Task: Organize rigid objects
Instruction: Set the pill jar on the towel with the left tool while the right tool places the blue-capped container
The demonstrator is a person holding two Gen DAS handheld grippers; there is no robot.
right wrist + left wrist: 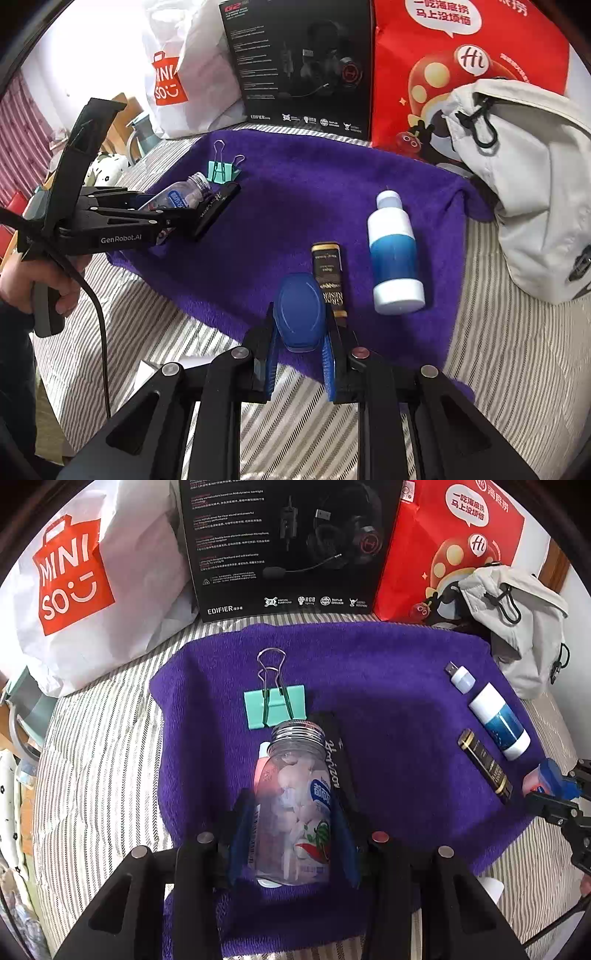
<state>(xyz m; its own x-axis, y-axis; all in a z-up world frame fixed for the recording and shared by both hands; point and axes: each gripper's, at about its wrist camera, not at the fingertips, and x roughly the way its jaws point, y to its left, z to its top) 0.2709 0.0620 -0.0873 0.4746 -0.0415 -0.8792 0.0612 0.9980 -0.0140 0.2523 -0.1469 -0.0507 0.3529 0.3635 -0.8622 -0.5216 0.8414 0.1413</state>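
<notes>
Between the blue pads of my left tongs (291, 834) sits a clear plastic bottle (293, 797), gripped across its body with the threaded, capless mouth pointing away from me toward the far edge of the purple towel (388, 775). I hold it by the widest part so it cannot roll; whether it is lifted or resting on the towel I cannot tell. Just beyond its mouth lies a mint binder clip (275, 705), and a black strip with script lettering (334, 760) runs along the bottle's right side, touching or nearly so.

My right tongs (301, 347) are closed narrow on a small blue-capped container (300, 314) at the near edge of the towel, cap facing the camera. I judge I am bringing it to the row already lined up along the towel's right side: a black and gold tube (328, 277) just beside the container, then a white and blue bottle (393, 254), then, toward the far right corner, a small white USB stick (460, 675). That row suggests sorting by shape, long things laid parallel.

The towel lies on a striped bed (498, 362), with bags and a headset box (303, 66) behind.
</notes>
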